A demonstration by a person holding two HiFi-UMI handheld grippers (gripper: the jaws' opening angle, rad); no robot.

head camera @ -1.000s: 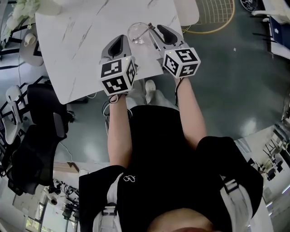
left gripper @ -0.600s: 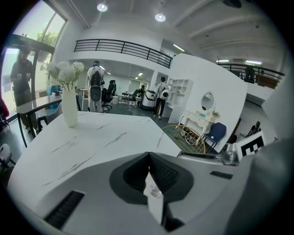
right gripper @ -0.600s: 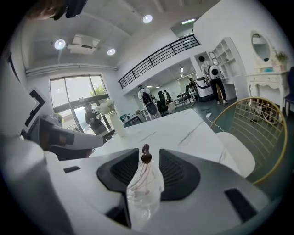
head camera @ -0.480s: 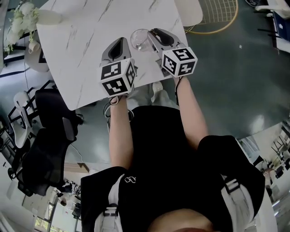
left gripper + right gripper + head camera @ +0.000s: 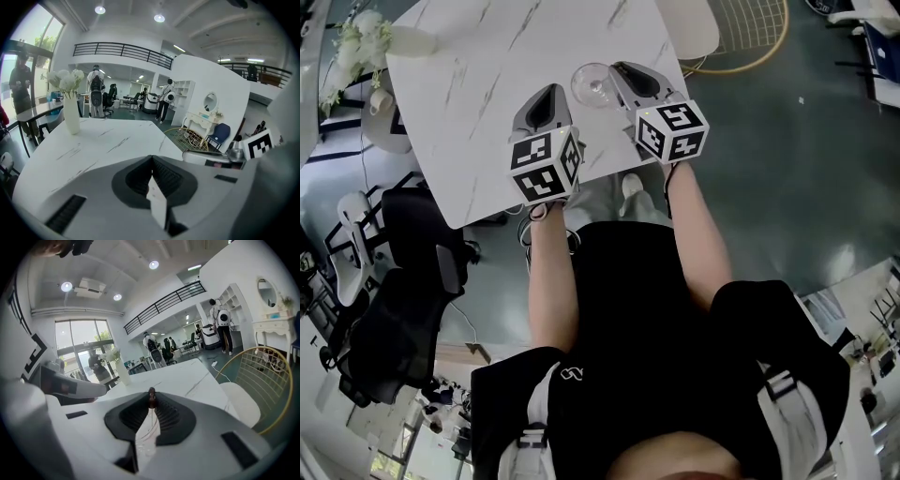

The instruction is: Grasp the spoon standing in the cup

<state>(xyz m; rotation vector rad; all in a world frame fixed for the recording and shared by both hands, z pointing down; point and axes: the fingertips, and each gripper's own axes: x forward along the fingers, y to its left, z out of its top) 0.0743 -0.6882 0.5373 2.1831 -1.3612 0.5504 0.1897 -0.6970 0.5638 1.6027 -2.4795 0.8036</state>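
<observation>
A clear glass cup (image 5: pixel 592 84) stands near the front edge of the white marble table (image 5: pixel 478 66). My right gripper (image 5: pixel 619 70) reaches over the cup's right rim. In the right gripper view its jaws are closing, and the dark brown top of the spoon (image 5: pixel 151 398) is pinched between the tips of my right gripper (image 5: pixel 151 401). The spoon's bowl is hidden from view. My left gripper (image 5: pixel 551 94) hovers just left of the cup, and the left gripper view shows the left gripper (image 5: pixel 151 158) shut with nothing in it.
A white vase of flowers (image 5: pixel 394 39) stands at the table's far left corner, also seen as the vase (image 5: pixel 71 112). A gold wire chair (image 5: pixel 265 380) and a white seat (image 5: pixel 692 23) are right of the table. Black office chairs (image 5: pixel 394 253) stand on the left.
The right gripper's jaws have narrowed beside the cup's rim and now hold the spoon's handle. The left gripper stays where it was. The head view has shifted slightly.
</observation>
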